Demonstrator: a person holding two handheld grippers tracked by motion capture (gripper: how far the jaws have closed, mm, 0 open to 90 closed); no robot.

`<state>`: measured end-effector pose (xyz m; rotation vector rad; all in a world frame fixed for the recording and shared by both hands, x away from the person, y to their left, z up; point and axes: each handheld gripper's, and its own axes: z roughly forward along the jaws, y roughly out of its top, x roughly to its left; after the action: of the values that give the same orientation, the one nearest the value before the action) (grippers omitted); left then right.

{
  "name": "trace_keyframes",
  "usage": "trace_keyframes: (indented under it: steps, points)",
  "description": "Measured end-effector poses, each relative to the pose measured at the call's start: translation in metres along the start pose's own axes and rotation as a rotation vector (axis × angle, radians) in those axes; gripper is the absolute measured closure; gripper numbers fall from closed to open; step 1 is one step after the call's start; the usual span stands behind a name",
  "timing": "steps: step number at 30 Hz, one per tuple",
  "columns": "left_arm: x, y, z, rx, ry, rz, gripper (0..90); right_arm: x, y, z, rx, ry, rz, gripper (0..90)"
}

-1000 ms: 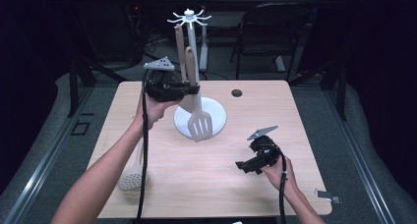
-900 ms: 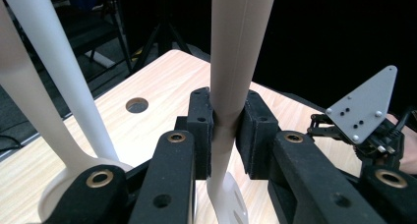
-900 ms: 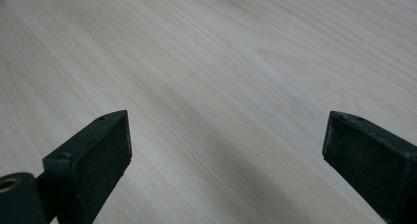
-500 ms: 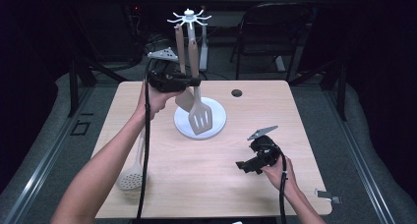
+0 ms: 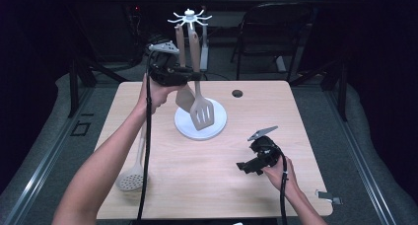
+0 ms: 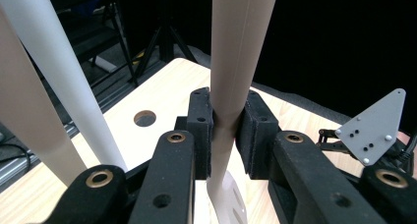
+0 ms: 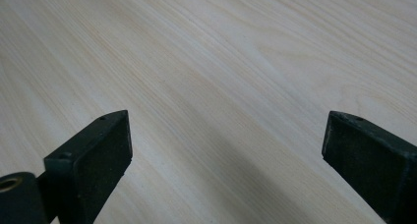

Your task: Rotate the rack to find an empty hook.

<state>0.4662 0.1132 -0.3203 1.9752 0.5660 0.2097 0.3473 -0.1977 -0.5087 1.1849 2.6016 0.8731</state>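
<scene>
— So, largest first: what's around you on the table (image 5: 162,185)?

— Your wooden table has a round hole (image 5: 237,93) near its far edge. On it stands the utensil rack (image 5: 189,20), a white post with a spoked hook crown on a round white base (image 5: 217,129). A second beige utensil (image 5: 184,94) hangs on the rack just beside the slotted turner (image 5: 201,111), its handle close on the rack side of yours. A perforated skimmer (image 5: 131,175) lies flat near the table's left edge, under your left forearm, well apart from the rack.

— And the grippers?

— Your left gripper (image 6: 224,135) is clamped on the slotted turner's handle, pads pressing both sides, with the blade hanging above the base. Your right gripper (image 5: 246,167) sits low over bare wood at the near right, jaws wide apart with nothing between them.

— What differs from a second ago?

— You've lifted the left gripper and the turner: the handle top is now up by the hook crown, and the blade sits higher over the base. The grip hasn't changed. Your right gripper hasn't moved, nor has the skimmer.
</scene>
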Motion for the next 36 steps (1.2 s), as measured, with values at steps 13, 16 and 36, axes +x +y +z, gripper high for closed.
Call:
trace_keyframes:
  steps: [13, 16, 36]
  points:
    - [0.018, 0.006, 0.005, 0.008, 0.001, -0.054, 77.3, 0.0, 0.0, 0.001, 0.011, -0.006, -0.014, 4.8]
    - [0.022, 0.006, 0.007, 0.011, -0.003, -0.065, 77.3, 0.0, 0.0, 0.001, 0.012, -0.004, -0.015, 4.8]
    - [0.039, -0.003, 0.011, -0.048, -0.009, -0.167, 74.3, -0.001, -0.001, 0.002, 0.023, -0.001, -0.019, 5.0]
